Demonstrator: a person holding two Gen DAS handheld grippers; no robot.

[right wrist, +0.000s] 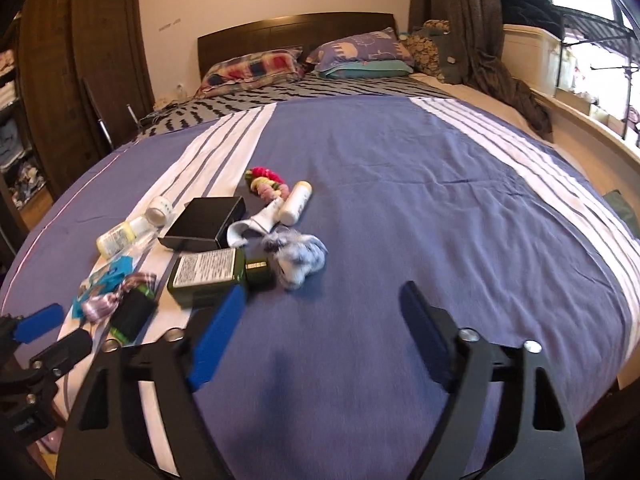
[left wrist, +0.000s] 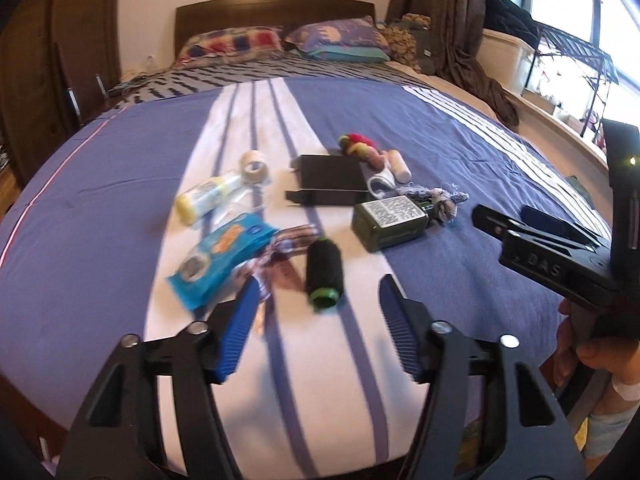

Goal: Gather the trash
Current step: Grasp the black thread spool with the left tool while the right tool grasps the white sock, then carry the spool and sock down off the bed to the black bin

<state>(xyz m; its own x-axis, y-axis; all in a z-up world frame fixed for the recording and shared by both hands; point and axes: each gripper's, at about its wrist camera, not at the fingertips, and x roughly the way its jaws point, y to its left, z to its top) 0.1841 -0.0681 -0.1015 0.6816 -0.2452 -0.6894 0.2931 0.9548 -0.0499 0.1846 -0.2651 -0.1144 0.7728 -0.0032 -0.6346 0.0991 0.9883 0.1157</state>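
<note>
Items lie scattered on a bed. A black roll with a green end lies just ahead of my open, empty left gripper. A blue wipes packet, a yellow-capped bottle, a tape roll, a black box and a dark green box lie beyond. My right gripper is open and empty above bare bedspread. The green box and a crumpled sock lie ahead and left of it. My right gripper also shows in the left wrist view.
The bed has a blue and white striped cover, with pillows and a headboard at the far end. A wooden wardrobe stands on the left. A window ledge with a rack runs along the right.
</note>
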